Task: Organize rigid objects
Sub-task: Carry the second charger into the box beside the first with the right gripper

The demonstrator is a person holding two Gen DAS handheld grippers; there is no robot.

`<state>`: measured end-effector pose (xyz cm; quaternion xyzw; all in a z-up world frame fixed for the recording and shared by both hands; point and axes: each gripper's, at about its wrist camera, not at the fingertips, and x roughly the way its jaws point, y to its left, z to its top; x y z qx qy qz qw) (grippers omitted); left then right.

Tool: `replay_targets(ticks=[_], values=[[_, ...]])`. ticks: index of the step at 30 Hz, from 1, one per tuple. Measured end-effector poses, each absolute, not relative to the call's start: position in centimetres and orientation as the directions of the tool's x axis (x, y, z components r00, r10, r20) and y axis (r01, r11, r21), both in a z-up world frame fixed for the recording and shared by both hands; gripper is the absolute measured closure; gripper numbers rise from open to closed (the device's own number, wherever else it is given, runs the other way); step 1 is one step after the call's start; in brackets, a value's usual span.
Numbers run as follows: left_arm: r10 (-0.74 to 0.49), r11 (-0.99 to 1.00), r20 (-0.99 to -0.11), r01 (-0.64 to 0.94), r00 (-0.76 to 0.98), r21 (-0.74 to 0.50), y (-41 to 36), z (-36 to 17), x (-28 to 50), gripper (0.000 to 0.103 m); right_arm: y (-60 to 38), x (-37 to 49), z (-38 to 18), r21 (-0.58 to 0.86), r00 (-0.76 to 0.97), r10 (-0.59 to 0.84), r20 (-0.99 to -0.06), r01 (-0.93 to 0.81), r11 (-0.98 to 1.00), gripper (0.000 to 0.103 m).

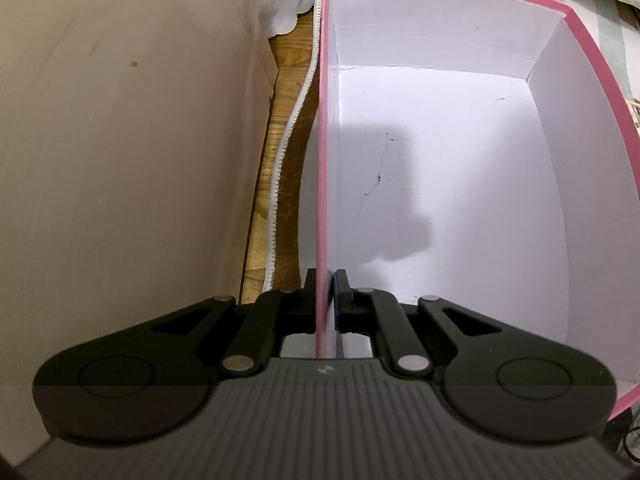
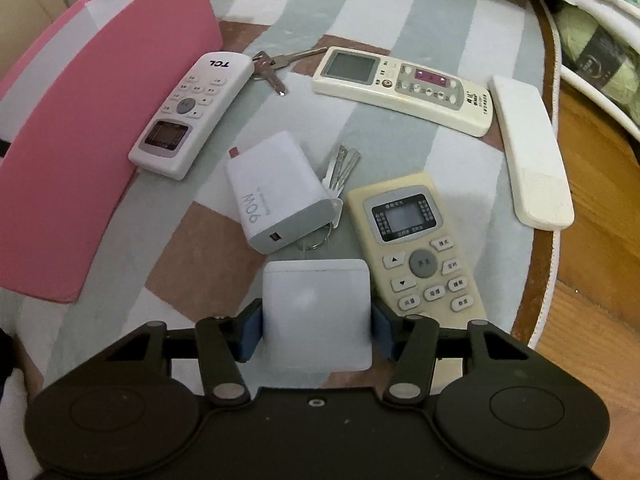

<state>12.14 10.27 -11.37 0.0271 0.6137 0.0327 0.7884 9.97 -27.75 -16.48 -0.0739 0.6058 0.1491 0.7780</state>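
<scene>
My left gripper [image 1: 324, 292] is shut on the left wall of a pink box [image 1: 320, 184] with a white, empty inside. The box also shows in the right wrist view [image 2: 92, 140] at the left. My right gripper [image 2: 316, 320] is shut on a white square charger block [image 2: 316, 312], low over the striped cloth. Ahead of it lie a white 90W charger [image 2: 276, 196], a white TCL remote [image 2: 188, 116], a yellowed remote [image 2: 416, 248], a long cream remote [image 2: 404, 88], a plain white remote [image 2: 528, 148] and two sets of keys [image 2: 272, 68] [image 2: 340, 172].
A striped cloth [image 2: 400, 8] covers the round wooden table, whose edge [image 2: 560, 240] runs down the right. Bedding and bags [image 2: 592, 52] lie beyond it. In the left wrist view a beige wall [image 1: 120, 160] stands close on the left, with a white zipper trim [image 1: 288, 132] beside the box.
</scene>
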Motion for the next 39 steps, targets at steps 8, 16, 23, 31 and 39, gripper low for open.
replay_targets(ticks=[8, 16, 23, 31, 39], values=[[0.085, 0.996, -0.962, -0.019, 0.259, 0.083, 10.2, -11.3, 12.0, 0.098, -26.9, 8.5, -13.8, 0.132, 0.267, 0.198, -0.943, -0.247, 0.960, 0.043], [0.064, 0.998, -0.962, -0.030, 0.265, 0.058, 10.6, -11.2, 11.7, 0.099, -23.2, 6.3, -7.4, 0.294, 0.355, 0.385, -0.852, -0.282, 0.913, 0.043], [0.040, 0.999, -0.962, -0.043, 0.272, 0.029, 11.2, -11.3, 11.6, 0.100, -14.8, 6.3, -3.7, 0.487, 0.236, 0.633, -0.738, -0.463, 0.741, 0.043], [0.011, 0.998, -0.962, -0.063, 0.275, -0.007, 12.0, -11.0, 11.0, 0.100, -5.3, 9.0, -9.0, 0.457, 0.107, 0.554, -0.826, -0.449, 0.768, 0.043], [-0.006, 0.997, -0.960, -0.072, 0.278, -0.027, 12.4, -10.9, 10.8, 0.100, -2.7, 11.0, -14.7, 0.386, 0.030, 0.417, -0.909, -0.323, 0.864, 0.043]])
